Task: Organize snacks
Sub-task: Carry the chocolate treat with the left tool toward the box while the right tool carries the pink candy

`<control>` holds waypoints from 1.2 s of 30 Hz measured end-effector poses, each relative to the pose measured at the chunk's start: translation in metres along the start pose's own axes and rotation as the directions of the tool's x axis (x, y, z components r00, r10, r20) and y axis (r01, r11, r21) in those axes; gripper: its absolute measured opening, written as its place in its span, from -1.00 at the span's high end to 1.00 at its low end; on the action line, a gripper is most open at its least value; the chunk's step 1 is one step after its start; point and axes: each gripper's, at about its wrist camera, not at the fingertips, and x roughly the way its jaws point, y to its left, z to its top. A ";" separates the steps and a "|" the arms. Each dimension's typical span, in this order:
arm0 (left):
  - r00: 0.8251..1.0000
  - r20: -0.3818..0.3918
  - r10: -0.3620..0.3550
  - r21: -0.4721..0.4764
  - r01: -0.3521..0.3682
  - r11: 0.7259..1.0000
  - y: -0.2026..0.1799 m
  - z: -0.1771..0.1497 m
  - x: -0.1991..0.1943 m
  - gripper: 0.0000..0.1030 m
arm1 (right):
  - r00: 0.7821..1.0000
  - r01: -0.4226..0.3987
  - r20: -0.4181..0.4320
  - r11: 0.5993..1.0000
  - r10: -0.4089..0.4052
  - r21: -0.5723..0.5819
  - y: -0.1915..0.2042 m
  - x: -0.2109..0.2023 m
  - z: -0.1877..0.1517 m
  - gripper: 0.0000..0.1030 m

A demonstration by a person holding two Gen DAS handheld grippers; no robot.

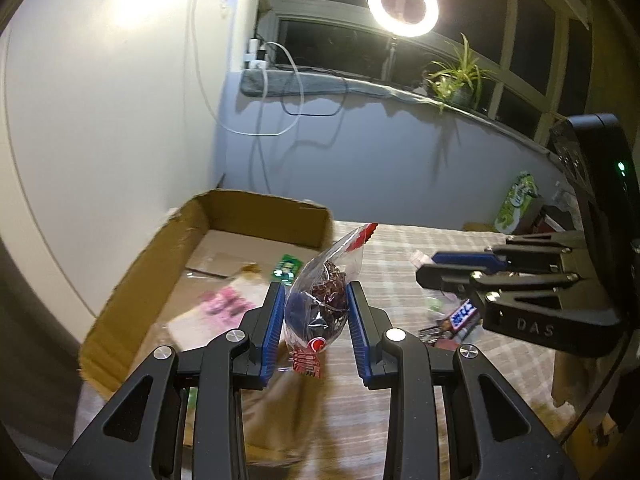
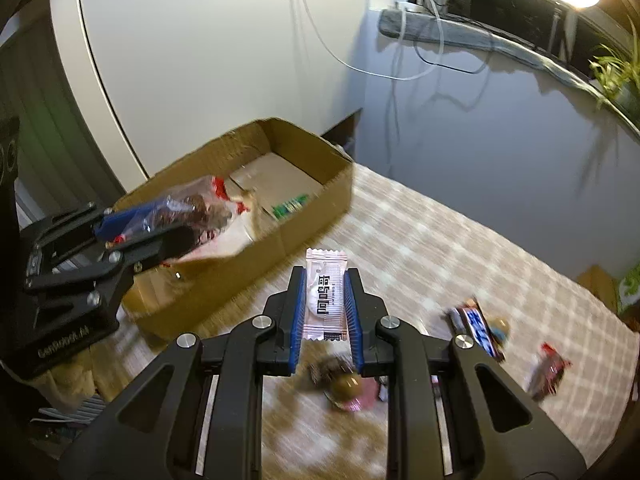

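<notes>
At the left, the cardboard box [image 2: 256, 184] is sitting on the checked counter [image 2: 440, 240], a few packets lying inside it. The left claw [image 1: 316, 308] is pinching a clear bag of dark snacks [image 1: 324, 296] just beside the box. The right claw [image 2: 325, 308] is gripping a white sachet [image 2: 325, 296] above loose wrapped sweets [image 2: 476, 328].

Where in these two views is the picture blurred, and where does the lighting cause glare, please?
Left wrist view: the ring light blows out to white, the cardboard box and pink packet smear, while the clear snack bag stays sharp. Right wrist view: the checked tablecloth and loose snacks streak, the white sachet is crisp.
</notes>
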 end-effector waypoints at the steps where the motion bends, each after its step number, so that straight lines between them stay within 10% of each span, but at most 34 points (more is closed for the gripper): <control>1: 1.000 0.001 0.005 -0.004 -0.005 1.000 0.004 0.000 -0.001 0.42 | 1.000 -0.002 0.001 1.000 0.002 -0.005 0.003 0.002 0.003 0.62; 31: 0.993 -0.026 0.117 -0.102 -0.119 0.988 0.065 -0.008 0.002 0.41 | 0.993 -0.116 -0.041 0.992 0.115 -0.039 0.043 0.082 0.064 0.61; 36: 0.992 -0.027 0.126 -0.099 -0.128 0.987 0.066 -0.009 0.001 0.41 | 0.994 -0.109 -0.035 0.994 0.108 -0.030 0.041 0.082 0.067 0.28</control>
